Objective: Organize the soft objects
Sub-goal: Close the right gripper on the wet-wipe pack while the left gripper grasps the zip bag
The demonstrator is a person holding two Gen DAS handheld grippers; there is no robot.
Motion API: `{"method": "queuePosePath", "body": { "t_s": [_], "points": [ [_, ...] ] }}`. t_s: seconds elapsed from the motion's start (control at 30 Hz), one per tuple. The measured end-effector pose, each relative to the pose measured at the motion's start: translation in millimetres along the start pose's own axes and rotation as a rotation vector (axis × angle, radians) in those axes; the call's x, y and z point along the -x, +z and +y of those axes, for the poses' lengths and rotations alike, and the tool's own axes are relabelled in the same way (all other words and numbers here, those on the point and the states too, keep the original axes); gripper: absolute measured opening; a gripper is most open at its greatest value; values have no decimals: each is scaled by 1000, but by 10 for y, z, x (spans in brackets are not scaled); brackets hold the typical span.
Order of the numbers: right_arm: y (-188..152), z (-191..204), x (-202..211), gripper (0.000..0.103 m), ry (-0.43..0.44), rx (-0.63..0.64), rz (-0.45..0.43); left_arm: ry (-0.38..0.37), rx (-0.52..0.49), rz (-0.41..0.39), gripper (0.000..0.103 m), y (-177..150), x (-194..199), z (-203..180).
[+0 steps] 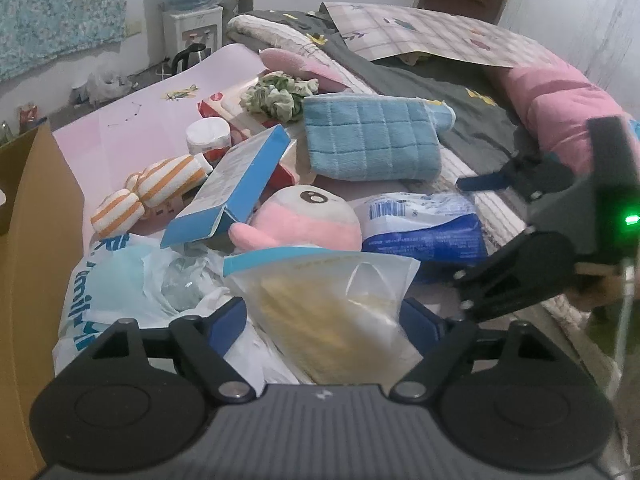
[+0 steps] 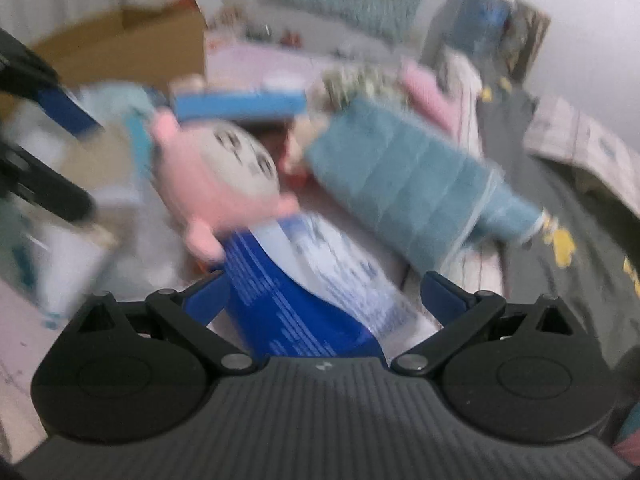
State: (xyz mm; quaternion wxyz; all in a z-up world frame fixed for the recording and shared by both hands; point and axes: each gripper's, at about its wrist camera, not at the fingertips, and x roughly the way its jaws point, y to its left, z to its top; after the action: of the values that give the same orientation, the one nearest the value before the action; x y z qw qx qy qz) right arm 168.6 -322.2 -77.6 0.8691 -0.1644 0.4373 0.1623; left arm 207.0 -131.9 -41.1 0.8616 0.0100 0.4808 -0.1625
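Observation:
A pile of soft things lies on a bed. My left gripper [image 1: 324, 320] is open around a clear zip bag with a blue strip [image 1: 332, 300]. Behind it sit a pink plush [image 1: 304, 220], a blue quilted cloth [image 1: 372, 140], striped orange-white socks [image 1: 156, 188], a green-white scrunched cloth [image 1: 276, 96] and a blue-white plastic pack [image 1: 424, 224]. My right gripper [image 2: 324, 296] is open, its jaws on either side of that blue-white pack [image 2: 316, 288]. The right wrist view is blurred; the pink plush [image 2: 224, 188] and blue cloth [image 2: 400, 192] lie beyond the pack.
A blue-edged carton [image 1: 236, 184] leans on the pile. A cardboard box [image 1: 24, 240] stands at the left. White plastic bags [image 1: 132, 288] lie in front. A pink pillow [image 1: 560, 112] and dark blanket [image 1: 440, 84] lie at the right. A water dispenser [image 1: 196, 28] stands behind.

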Motion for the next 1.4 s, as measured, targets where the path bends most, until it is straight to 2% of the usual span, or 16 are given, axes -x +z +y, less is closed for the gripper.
{"method": "queuePosePath", "body": {
  "t_s": [0.1, 0.2, 0.27, 0.33, 0.4, 0.47, 0.5, 0.57, 0.67, 0.77, 0.87, 1.07, 1.23, 1.33, 1.4],
  "points": [
    [-75, 46, 20, 99, -9, -58, -7, 2, -14, 2, 84, -4, -6, -17],
    [-161, 104, 169, 82, -33, -138, -18, 3, -26, 8, 84, -1, -26, -36],
    [-231, 114, 294, 62, -28, -235, -20, 3, -31, 8, 83, 2, -34, -47],
    [-322, 129, 402, 52, 0, -317, -21, -7, -28, 7, 80, 2, -40, -50],
    [-396, 177, 461, 51, 27, -350, -18, -17, -23, 5, 71, -4, -42, -48],
    [-397, 271, 486, 56, -4, -315, -27, -50, -2, 29, 67, -6, -61, -28],
    [-379, 315, 491, 59, -28, -284, -32, -59, 6, 36, 67, -9, -66, -19],
    [-313, 356, 477, 79, -76, -237, -37, -65, 15, 43, 67, -20, -65, -5],
    [-198, 372, 382, 87, -67, -176, -35, -80, 33, 69, 69, -24, -84, 23],
    [-142, 331, 146, 89, -33, -168, 7, -86, 53, 83, 71, -4, -99, 44],
    [-183, 221, -7, 85, 72, -283, 21, -86, 65, 97, 74, 15, -121, 48],
    [-315, 336, 84, 65, 108, -378, -36, -74, 54, 120, 83, 5, -180, 21],
    [-513, 360, 176, 59, 156, -531, -94, -63, 52, 120, 84, 5, -220, -8],
    [-604, 416, 216, 57, 167, -593, -136, -55, 50, 120, 75, 5, -235, -30],
    [-650, 452, 250, 56, 157, -624, -157, -53, 49, 120, 64, -3, -221, -32]
  ]
}}
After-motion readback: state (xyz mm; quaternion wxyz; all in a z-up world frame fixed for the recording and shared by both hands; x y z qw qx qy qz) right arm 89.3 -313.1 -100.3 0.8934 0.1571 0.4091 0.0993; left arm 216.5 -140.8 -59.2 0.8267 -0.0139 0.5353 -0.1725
